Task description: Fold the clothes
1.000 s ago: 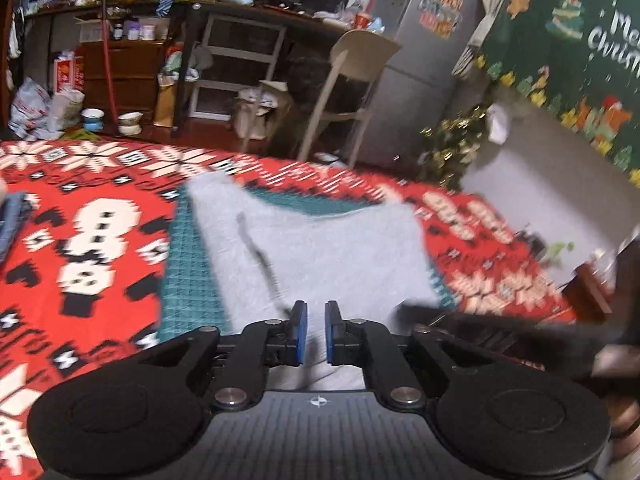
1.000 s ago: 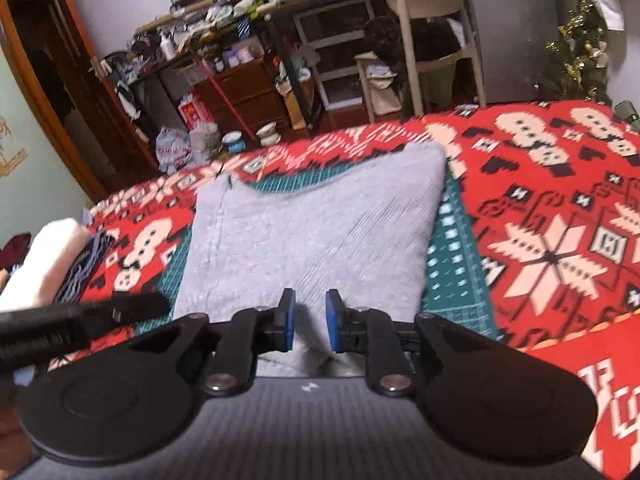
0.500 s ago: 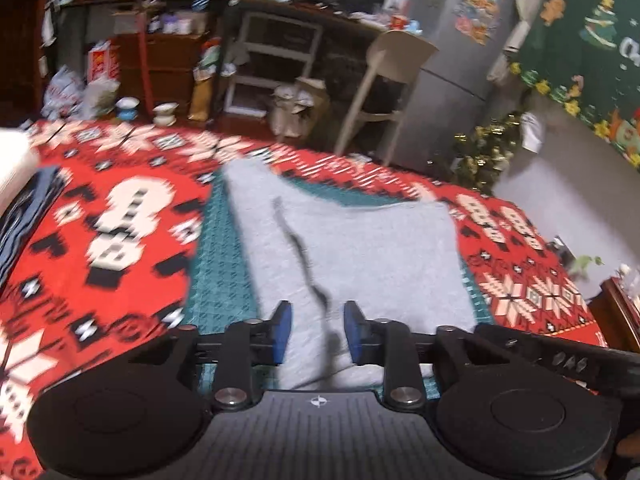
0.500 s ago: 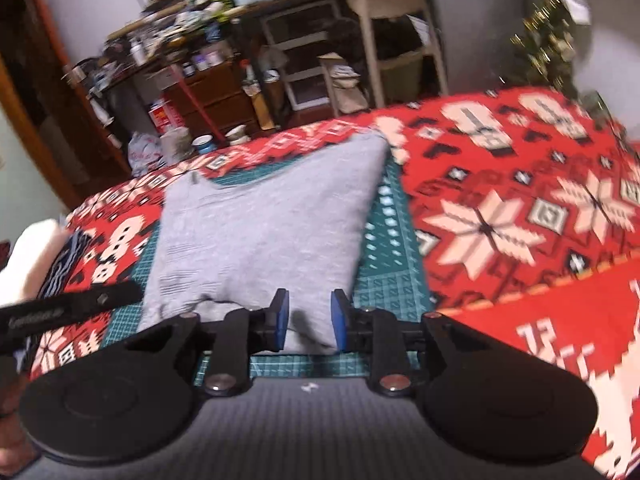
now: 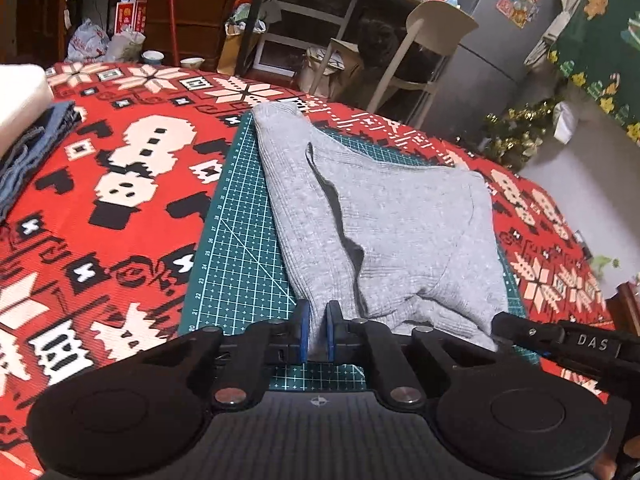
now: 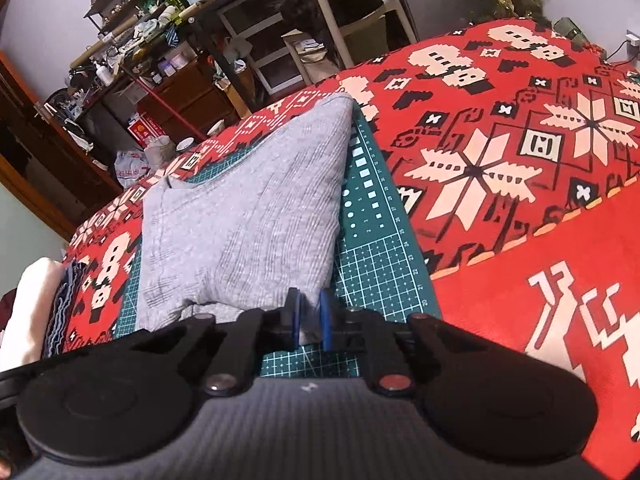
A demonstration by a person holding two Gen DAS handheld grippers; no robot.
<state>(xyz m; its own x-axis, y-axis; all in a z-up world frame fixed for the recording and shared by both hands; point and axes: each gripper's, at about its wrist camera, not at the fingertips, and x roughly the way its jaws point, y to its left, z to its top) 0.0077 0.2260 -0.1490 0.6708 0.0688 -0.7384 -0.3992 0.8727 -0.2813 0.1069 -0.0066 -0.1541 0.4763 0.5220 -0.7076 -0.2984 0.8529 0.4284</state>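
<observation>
Two grippers work the near edge of one garment. On the left gripper (image 5: pixel 316 334) we see the blue pads (image 5: pixel 305 332) drawn close together with a fold of the grey sweater (image 5: pixel 400 232) pinched between them, at the garment's near left corner. On the right gripper (image 6: pixel 310 326) the blue pads (image 6: pixel 326 322) stand a little wider, and grey fabric sits between them at the near right corner; we read this as a grip on the cloth as well, though the contact on each pad is partly hidden.

In the left wrist view we note the right gripper's black body (image 5: pixel 568 342), marked with white letters, reaching in at the right edge, just beside the sweater's near hem.

The grey sweater (image 6: pixel 244 216) lies folded on a green cutting mat (image 5: pixel 236 264) with a white grid. Its upper layer overlaps the lower one and leaves a dark gap along the overlap in the left wrist view. The mat rests on a red patterned cloth (image 5: pixel 100 200) with white snowflake and snowman figures.

To the far left on the cloth we see a stack of folded items (image 5: pixel 24 136), blue below and white above. Beyond the surface stand a beige chair (image 5: pixel 424 44), a dark desk with white shelves (image 5: pixel 304 28), a wooden drawer unit (image 5: pixel 188 28) and a grey refrigerator (image 5: pixel 500 32).
</observation>
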